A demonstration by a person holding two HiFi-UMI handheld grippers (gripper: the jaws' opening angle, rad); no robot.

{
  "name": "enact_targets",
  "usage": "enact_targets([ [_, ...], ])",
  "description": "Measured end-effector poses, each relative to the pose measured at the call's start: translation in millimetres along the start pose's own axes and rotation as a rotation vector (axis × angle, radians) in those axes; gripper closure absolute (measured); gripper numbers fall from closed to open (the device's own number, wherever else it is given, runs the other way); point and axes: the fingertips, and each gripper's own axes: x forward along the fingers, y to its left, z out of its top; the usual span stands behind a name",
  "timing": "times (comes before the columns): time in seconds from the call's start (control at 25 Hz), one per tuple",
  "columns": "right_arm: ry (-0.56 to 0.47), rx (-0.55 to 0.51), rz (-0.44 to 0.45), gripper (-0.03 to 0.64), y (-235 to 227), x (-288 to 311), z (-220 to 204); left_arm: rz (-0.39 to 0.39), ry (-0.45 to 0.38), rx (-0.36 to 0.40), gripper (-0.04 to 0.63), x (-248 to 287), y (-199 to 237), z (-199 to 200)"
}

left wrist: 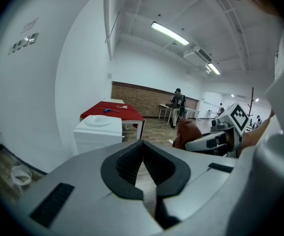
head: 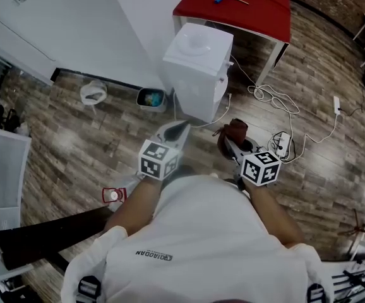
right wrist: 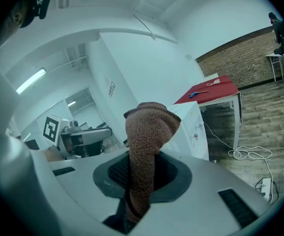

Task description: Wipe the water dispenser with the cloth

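The white water dispenser stands on the floor against the wall, ahead of both grippers. It also shows in the left gripper view and behind the cloth in the right gripper view. My right gripper is shut on a brown knitted cloth, which sticks up past the jaws. My left gripper is shut with nothing in it, its pads meeting at the tips. Both hang short of the dispenser's front, not touching it.
A red table stands behind the dispenser. A small bin and a white bag sit by the wall at the left. Cables and a power strip lie on the wooden floor at the right. A red-and-white object lies near my left side.
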Motion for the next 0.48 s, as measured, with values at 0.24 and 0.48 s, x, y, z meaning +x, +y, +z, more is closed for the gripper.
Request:
enact_targets([
  [0.24,-0.007,-0.015,0.017,0.552,4,12,10,0.011,-0.002,0.008,0.603,-2,10,6],
  [0.48,-0.011,-0.013,0.016,0.552,6,28,18,0.028,-0.008,-0.002,0.603,-3,31,11],
])
